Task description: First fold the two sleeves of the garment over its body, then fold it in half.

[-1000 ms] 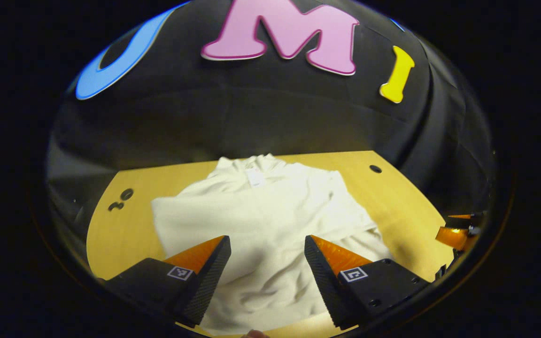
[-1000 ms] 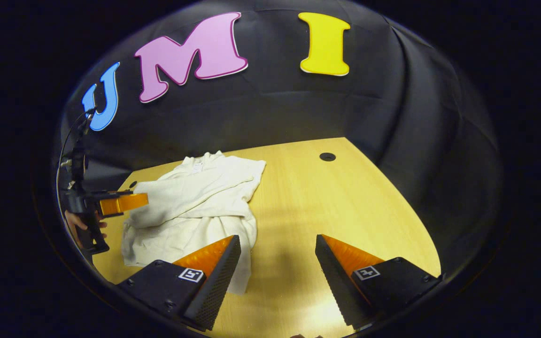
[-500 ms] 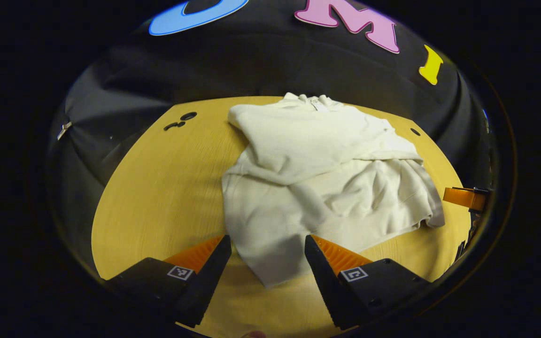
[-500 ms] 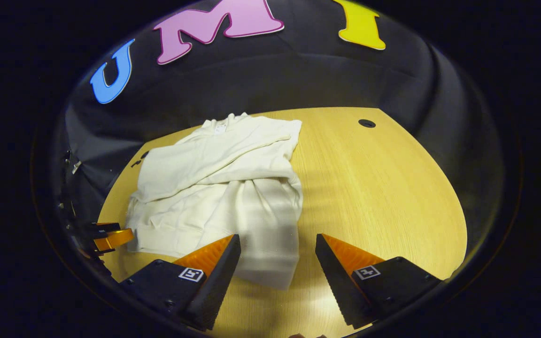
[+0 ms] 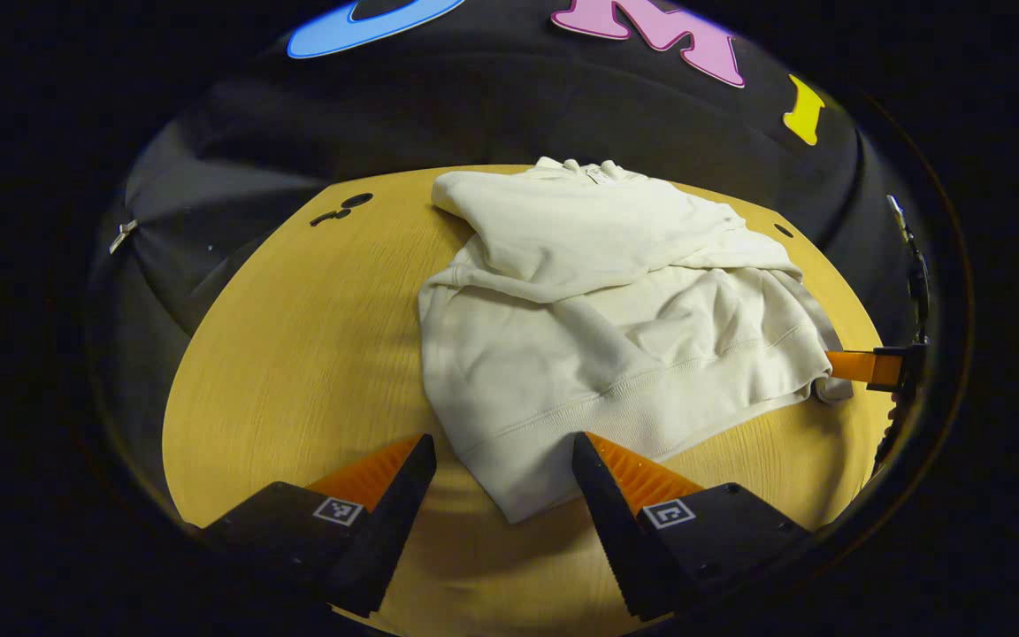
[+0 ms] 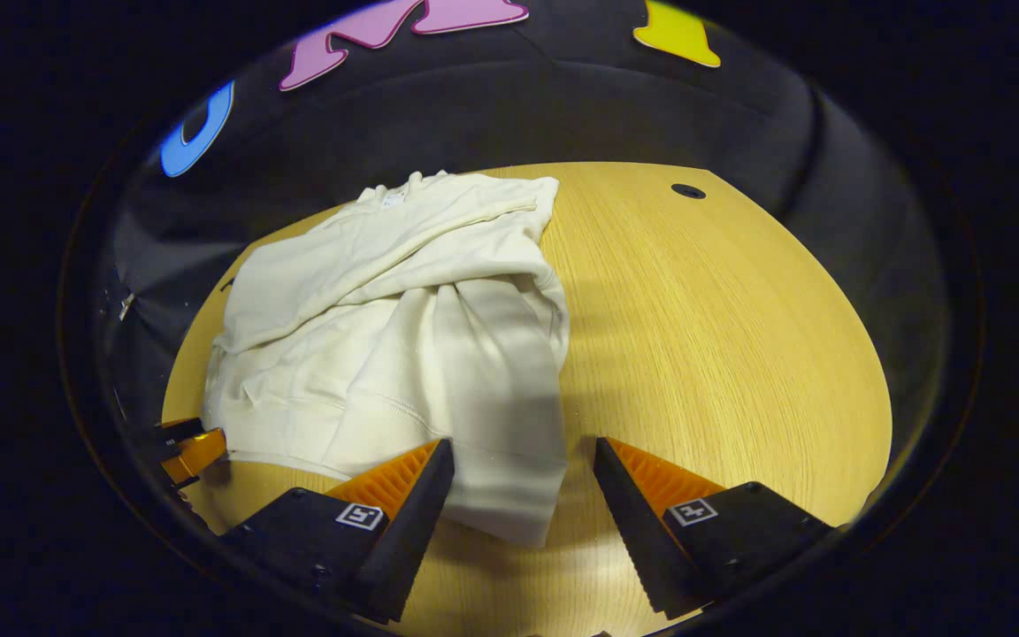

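Observation:
A cream sweatshirt lies on the wooden table with both sleeves folded over its body, collar at the far side. My left gripper is open just above the table, its fingers on either side of the hem's near left corner. The same sweatshirt shows in the right gripper view, where my right gripper is open with its fingers on either side of the hem's near right corner. The right gripper also appears at the far right of the left gripper view, and the left gripper at the left of the right gripper view.
The table has a round hole at its far right corner and small dark holes at its far left. Bare wood stretches to the right of the sweatshirt. Black cloth walls close in the table's far side.
Both grippers have come down and forward toward the sweatshirt's near hem, each now straddling a hem corner. Both stay open. The sweatshirt has not shifted on the table.

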### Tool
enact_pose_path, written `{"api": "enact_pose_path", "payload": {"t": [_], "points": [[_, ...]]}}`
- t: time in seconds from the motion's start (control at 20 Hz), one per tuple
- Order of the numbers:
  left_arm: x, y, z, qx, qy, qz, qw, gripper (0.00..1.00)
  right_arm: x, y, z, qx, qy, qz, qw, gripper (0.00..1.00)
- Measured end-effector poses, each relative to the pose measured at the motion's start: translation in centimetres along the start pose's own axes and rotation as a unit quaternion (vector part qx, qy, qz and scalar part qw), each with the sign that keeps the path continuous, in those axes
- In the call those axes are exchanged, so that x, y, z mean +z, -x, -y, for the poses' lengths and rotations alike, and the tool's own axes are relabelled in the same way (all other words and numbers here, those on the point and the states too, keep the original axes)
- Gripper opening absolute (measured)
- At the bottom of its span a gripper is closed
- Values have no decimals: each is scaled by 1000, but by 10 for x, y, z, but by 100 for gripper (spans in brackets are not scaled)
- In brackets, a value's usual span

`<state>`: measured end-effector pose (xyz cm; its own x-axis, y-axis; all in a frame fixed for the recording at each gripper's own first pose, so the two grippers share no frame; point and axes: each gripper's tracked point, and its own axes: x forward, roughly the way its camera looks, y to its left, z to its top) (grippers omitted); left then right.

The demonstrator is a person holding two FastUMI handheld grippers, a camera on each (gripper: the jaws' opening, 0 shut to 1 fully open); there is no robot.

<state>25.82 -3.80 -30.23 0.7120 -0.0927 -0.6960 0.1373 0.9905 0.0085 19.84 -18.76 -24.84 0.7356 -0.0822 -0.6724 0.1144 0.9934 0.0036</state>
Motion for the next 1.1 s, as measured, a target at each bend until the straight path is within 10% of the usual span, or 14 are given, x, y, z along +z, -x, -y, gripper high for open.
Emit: {"api": "enact_pose_path", "payload": {"t": [0.15, 0.2, 0.3, 0.35, 0.45, 0.6, 1.1], "points": [[-2, -1, 8, -8, -5, 0, 1000, 90, -5, 1, -10, -6, 12, 1, 1000, 96], [-2, -2, 13, -16, -12, 0, 1000, 80, -6, 0, -11, -9, 4, -3, 1000, 63], [0, -1, 22, -35, -18, 1, 999, 58, -5, 0, -14, -7, -5, -8, 1000, 68], [1, -2, 25, -38, -17, 1, 999, 43, -5, 0, -15, -6, -7, -10, 1000, 47], [3, -2, 27, -29, -17, 4, 999, 23, -5, 1, -19, 10, -1, -17, 1000, 46], [6, -2, 29, -16, -12, 6, 1000, 9, -1, 1, -21, 32, -3, -19, 999, 14], [45, 32, 32, -59, 33, 19, 998, 6, 46, 30, -23, 83, -9, 11, 996, 6]]}}
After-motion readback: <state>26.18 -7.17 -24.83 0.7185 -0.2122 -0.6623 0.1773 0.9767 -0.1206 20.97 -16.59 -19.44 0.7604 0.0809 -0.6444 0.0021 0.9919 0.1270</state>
